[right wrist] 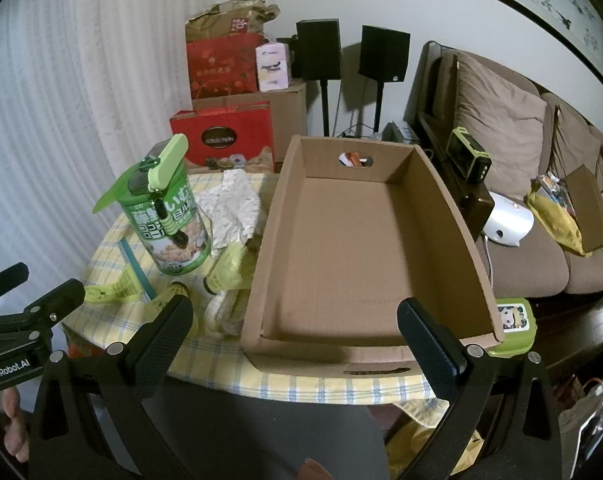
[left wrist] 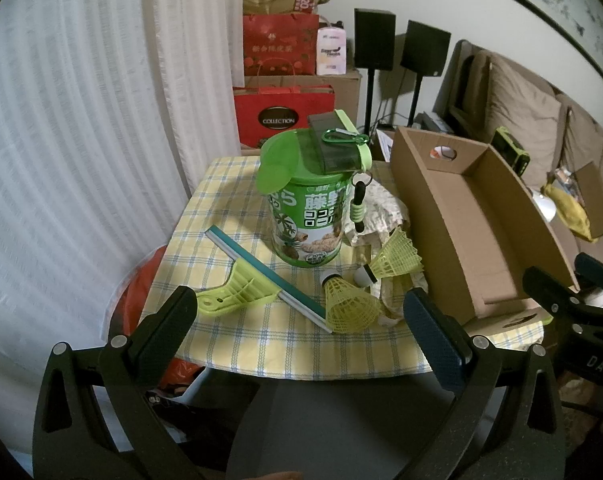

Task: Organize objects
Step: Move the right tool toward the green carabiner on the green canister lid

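A cardboard box (right wrist: 341,248), open on top and with nothing in it, sits on the right part of a small table covered by a yellow checked cloth (left wrist: 269,344). Left of the box stand and lie the loose things: a green snack can (left wrist: 305,216) upright near the middle, a small dark case with a green strap (left wrist: 337,140) resting on its lid, and a cord with a coiled green section hanging down the can's side. In front of the can lie a squeegee (left wrist: 257,276) (light green handle, teal blade) and two yellow shuttlecocks (left wrist: 349,300), one just beside the blade's end, the other nearer the box. A crumpled white cloth (right wrist: 231,204) lies between can and box. The left gripper (left wrist: 297,328) hangs over the near table edge, fingers spread wide, nothing between them; the right gripper (right wrist: 295,332) hangs before the box's near wall, likewise spread and empty. Behind: red gift bags (right wrist: 225,136), two speakers, a sofa.
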